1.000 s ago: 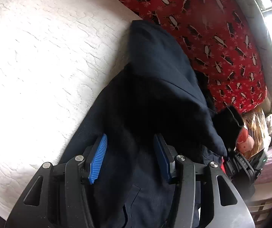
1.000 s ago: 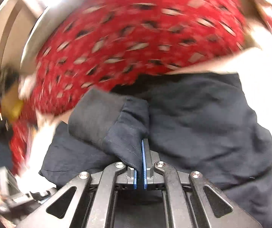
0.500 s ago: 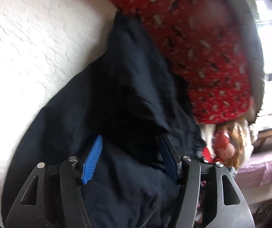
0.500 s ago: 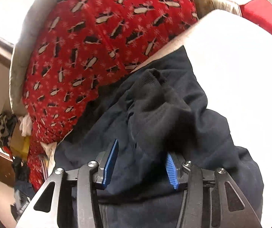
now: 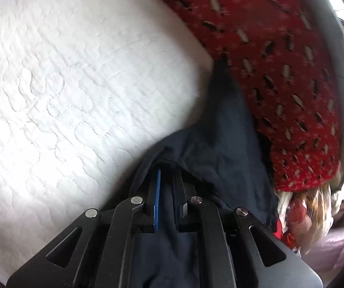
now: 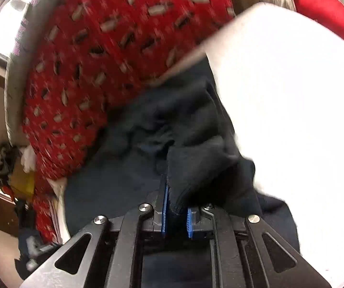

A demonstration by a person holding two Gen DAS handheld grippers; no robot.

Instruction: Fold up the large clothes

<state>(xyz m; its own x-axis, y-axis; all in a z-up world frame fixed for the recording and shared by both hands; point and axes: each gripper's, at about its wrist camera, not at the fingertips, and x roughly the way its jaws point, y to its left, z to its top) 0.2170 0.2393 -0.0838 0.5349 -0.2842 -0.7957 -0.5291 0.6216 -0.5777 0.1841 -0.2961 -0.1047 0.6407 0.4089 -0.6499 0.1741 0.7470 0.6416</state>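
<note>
My mattress fills most of the left view, white and quilted, with the red blanket heaped along its far side. The dark garment lies where the two meet, part on the mattress and part against the blanket.

I judge the folding barely under way. The cloth is bunched and creased, I see no flat panel or clean edge in either view, and nothing looks squared up. Both of my tools have a hold, which reads as the start of a lift or spread. Straightening the garment and making every fold are left to do, as far as I can tell.

My left tool is pinched on a fold of the garment, the cloth draping over its tips and hiding them in part. My right tool is clamped on a hemmed edge of the garment, with a narrow gap between its blue pads filled by the fabric.

The left view shows the mattress quilting, a long run of cloth stretching away, and some clutter past the end of the blanket. The right view shows the crumpled middle of the garment, the stitched hem in my grip, and dim furniture beside the bed; its mattress is blown out to plain white.
</note>
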